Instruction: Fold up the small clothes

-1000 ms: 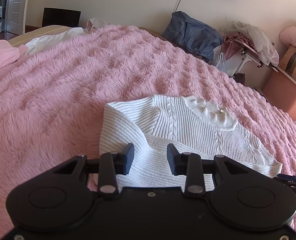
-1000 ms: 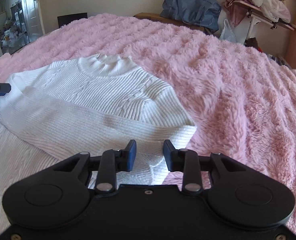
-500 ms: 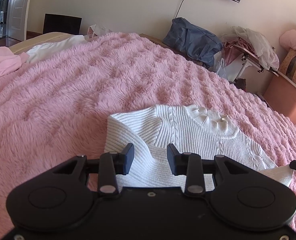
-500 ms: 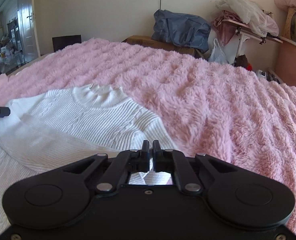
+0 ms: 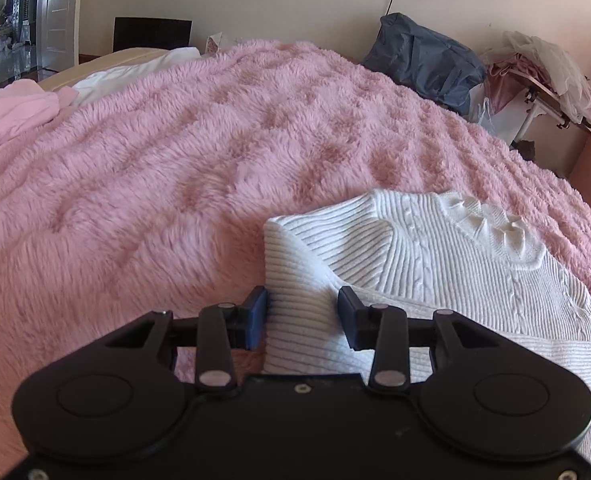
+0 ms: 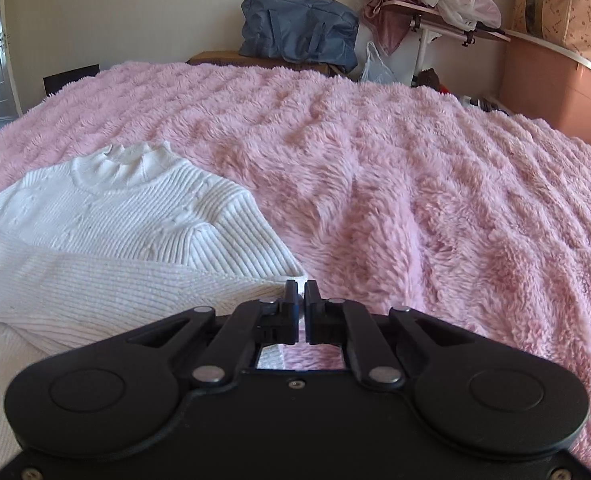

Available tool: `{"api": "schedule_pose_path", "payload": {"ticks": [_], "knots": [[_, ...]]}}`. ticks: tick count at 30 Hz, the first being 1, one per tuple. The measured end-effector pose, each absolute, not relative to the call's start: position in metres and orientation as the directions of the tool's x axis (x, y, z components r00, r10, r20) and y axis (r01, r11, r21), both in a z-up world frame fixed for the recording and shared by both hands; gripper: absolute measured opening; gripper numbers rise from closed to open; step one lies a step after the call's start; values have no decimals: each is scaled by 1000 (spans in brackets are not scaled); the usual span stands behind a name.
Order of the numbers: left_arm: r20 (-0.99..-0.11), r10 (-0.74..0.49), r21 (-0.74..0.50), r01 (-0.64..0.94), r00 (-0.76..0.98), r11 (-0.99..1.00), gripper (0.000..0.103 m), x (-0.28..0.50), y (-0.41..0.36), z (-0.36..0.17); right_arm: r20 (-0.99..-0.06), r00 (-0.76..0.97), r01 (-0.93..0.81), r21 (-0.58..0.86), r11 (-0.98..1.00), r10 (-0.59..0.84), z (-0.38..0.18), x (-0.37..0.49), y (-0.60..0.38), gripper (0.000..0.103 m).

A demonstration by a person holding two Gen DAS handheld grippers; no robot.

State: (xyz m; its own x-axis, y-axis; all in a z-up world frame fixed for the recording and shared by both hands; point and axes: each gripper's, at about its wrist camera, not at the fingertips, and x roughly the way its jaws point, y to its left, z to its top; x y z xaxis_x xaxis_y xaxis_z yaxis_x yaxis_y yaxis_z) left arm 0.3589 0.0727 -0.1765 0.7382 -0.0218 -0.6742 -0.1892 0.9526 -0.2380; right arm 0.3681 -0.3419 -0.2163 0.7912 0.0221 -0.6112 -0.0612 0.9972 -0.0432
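White ribbed sweater [image 5: 435, 264] lies on the fluffy pink blanket [image 5: 183, 168], sleeves folded across. Left gripper [image 5: 301, 312] has just been opening, jaws apart astride the sweater's folded corner. Right gripper [image 6: 300, 300] is clamped tight at the opposite corner; whether it pinches knit, can't tell.

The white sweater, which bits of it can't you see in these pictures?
- Bottom of the white sweater: left wrist view, hidden behind the left gripper body.
- Its left side: right wrist view, cut off by the picture edge.
- The corner at the right gripper: the shut jaws hide whether knit is pinched between them.
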Motion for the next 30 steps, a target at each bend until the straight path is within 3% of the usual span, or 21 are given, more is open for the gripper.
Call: {"api": "schedule_pose_path", "payload": {"ticks": [4,7,12,17,25,30], "knots": [[-673,-38,-263,-191,739,946,43,358,78,-179,-616,788,-57,-49,997,15,-213,365,-340,4],[-621,-55,-313,-183,782,932,40,341,82,-160,-566,824,-50,-49,998,13,-197,354,-336,9],[-546,-145,-346,-64,825,936,41,301,71,-130,-512,838,-213,10,977,188,-176,335,-306,10],[-607,-160,-325,-59,778,944,41,306,64,-146,-548,800,-308,-24,951,245,-187,332,-272,10],[-675,-139,-310,-108,725,944,42,326,70,-176,-637,757,-219,-39,975,145,-218,346,-279,10],[-662,-150,-327,-102,734,940,41,318,71,-161,-653,751,-164,-46,985,94,-214,341,-287,10]]}}
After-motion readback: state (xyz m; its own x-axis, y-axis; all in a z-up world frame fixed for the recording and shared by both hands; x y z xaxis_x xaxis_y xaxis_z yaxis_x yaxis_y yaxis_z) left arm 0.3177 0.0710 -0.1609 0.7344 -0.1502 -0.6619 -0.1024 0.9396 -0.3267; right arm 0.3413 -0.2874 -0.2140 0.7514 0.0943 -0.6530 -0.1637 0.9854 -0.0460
